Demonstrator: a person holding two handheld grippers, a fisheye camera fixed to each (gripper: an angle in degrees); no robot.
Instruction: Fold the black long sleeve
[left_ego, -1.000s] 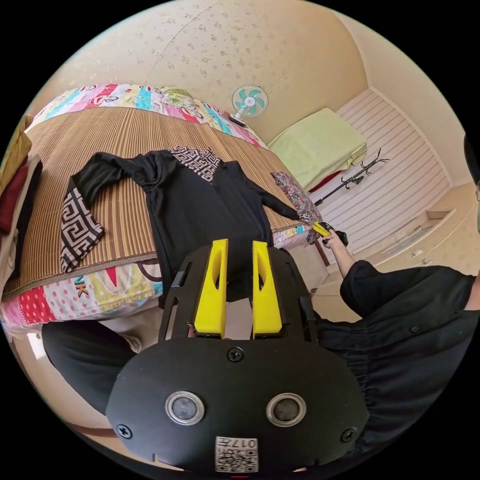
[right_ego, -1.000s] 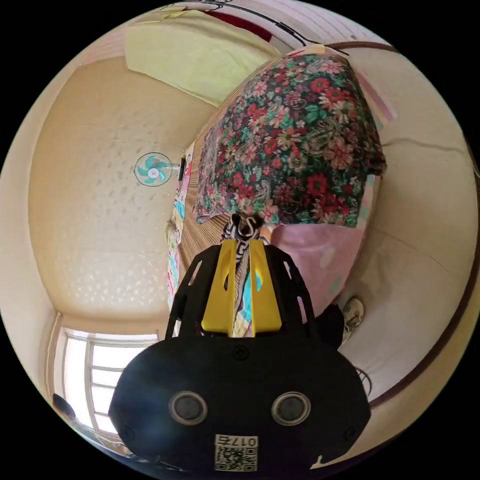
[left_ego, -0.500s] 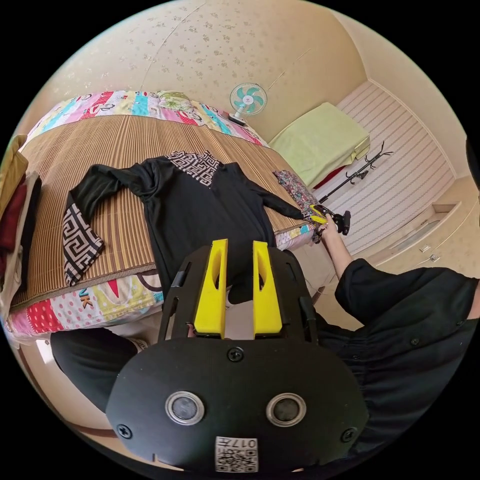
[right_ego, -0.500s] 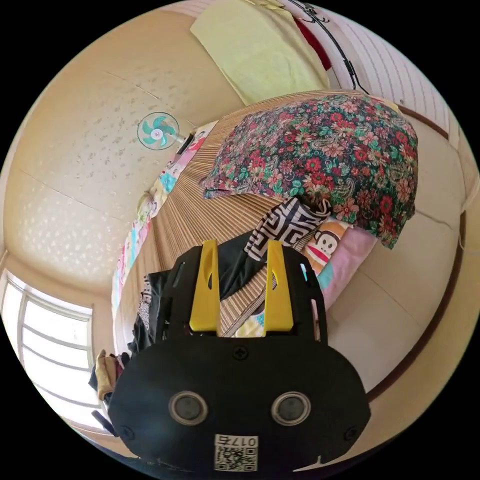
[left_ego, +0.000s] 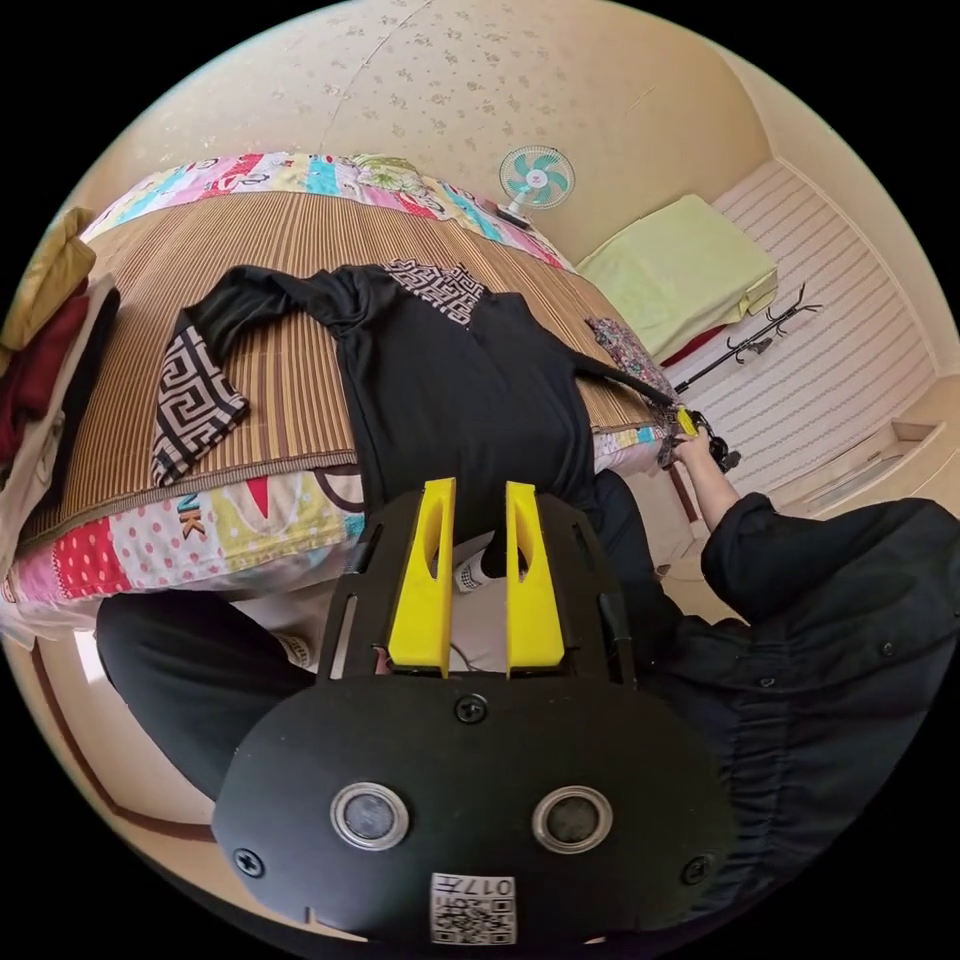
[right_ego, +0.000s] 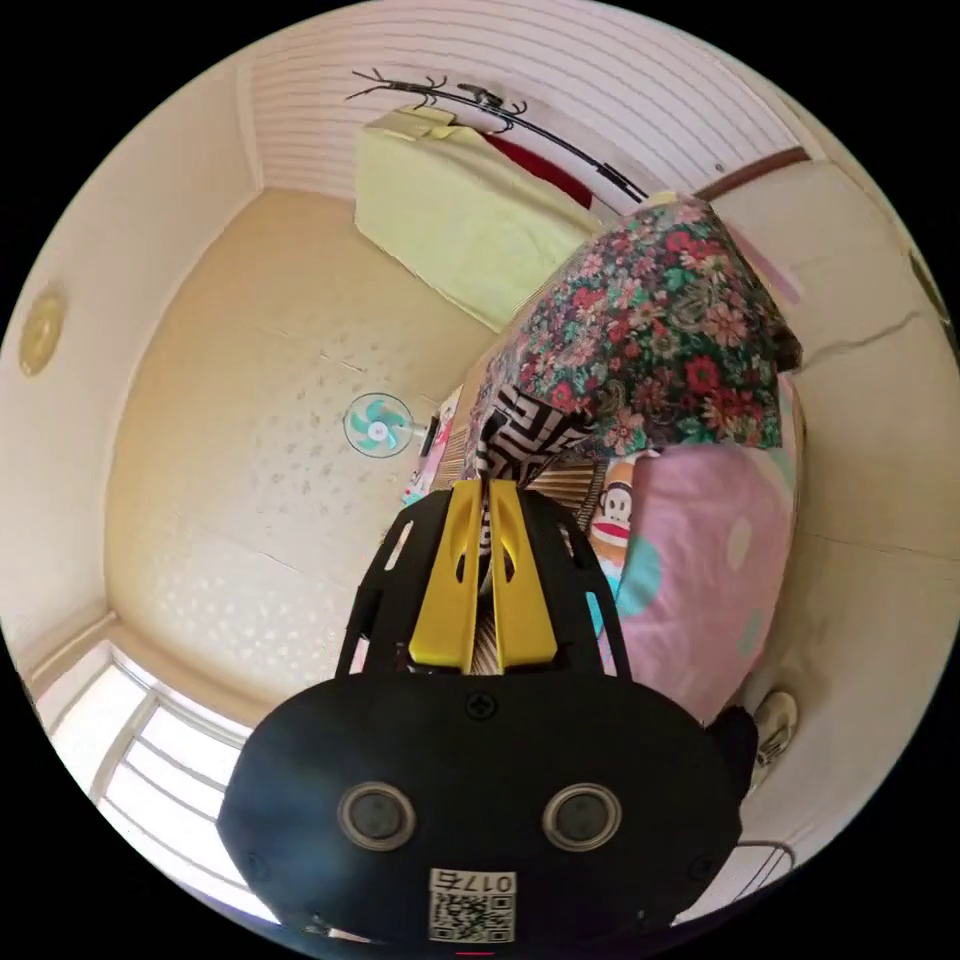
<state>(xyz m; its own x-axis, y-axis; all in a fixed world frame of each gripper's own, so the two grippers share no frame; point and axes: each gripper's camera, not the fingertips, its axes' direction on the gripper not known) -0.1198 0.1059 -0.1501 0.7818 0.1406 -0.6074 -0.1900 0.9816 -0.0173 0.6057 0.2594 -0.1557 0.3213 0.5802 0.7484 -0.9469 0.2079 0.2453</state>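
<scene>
The black long sleeve (left_ego: 460, 380) lies face up on the bamboo mat (left_ego: 270, 240), its hem hanging over the bed edge. One sleeve, ending in a black-and-white patterned cuff (left_ego: 195, 395), bends across the mat on the left. The other sleeve runs taut to my right gripper (left_ego: 687, 421) at the bed's far corner. In the right gripper view that gripper (right_ego: 485, 487) is shut on the patterned cuff (right_ego: 525, 425). My left gripper (left_ego: 478, 490) stands open off the bed, in front of the hem, with nothing between its jaws.
A floral cloth (right_ego: 660, 340) lies over the bed corner next to the held cuff. Folded clothes (left_ego: 45, 340) are piled at the mat's left end. A person's legs (left_ego: 190, 670) stand against the patchwork quilt (left_ego: 200, 520). A fan (left_ego: 536, 178) and a coat rack (left_ego: 760, 335) stand beyond.
The right gripper was shut on the cuff, stood open over it half a second ago, and is now shut on it again. The sleeve is stretched straighter. The left gripper stays open.
</scene>
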